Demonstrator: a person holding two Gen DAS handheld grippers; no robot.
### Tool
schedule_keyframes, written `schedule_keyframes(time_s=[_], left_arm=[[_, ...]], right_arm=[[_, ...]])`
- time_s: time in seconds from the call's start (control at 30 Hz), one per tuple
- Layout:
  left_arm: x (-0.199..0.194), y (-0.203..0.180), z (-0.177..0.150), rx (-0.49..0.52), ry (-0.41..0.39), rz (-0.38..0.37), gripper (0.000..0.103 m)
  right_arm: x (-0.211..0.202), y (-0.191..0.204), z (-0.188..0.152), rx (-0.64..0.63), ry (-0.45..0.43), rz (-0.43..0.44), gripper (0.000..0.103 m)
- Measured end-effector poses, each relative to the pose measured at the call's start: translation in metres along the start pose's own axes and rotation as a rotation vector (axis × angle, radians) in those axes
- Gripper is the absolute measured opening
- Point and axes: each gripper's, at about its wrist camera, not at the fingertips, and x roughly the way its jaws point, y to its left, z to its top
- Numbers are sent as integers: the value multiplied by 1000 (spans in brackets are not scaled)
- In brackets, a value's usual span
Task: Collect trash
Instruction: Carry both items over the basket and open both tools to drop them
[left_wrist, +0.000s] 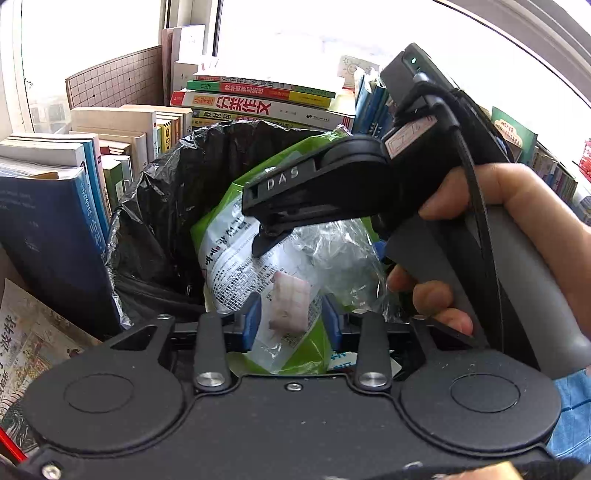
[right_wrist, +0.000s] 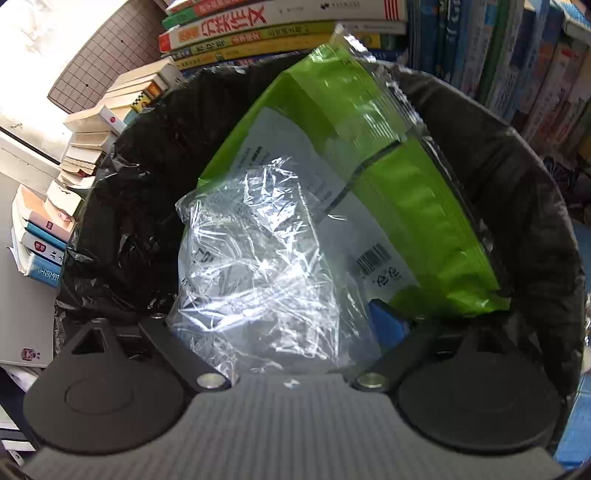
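Left tongs (left_wrist: 291, 317) narrow around green packet (left_wrist: 236, 206); right tongs (right_wrist: 273, 317) wide, clear wrapper (right_wrist: 258, 258) loose. Wrapper may spring out of bin (right_wrist: 517, 192).

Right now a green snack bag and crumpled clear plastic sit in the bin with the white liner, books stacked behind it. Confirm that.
Wrong on the liner: it is black, not white, as the right wrist view shows. The green snack bag and crumpled clear plastic do sit in the bin, books stacked behind.
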Motion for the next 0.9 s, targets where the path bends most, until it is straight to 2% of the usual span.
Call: schedule_keyframes(time_s=[0.23, 0.43, 0.57, 0.73, 0.9], left_arm=[[-11, -9, -2, 19, -22, 8, 49], [-32, -16, -3, 0, -57, 18, 54], [-48, -22, -3, -14, -83, 24, 55], [-66, -41, -4, 6, -108, 2, 59], [-67, -69, -7, 75, -120, -28, 63]], right_arm=[[-33, 6, -3, -87, -43, 20, 101], [-72, 0, -9, -129, -89, 128, 103], [-103, -8, -17, -165, -152, 194, 103], [-135, -37, -28, -156, -245, 225, 103], [-157, -85, -44, -111, -350, 182, 103]])
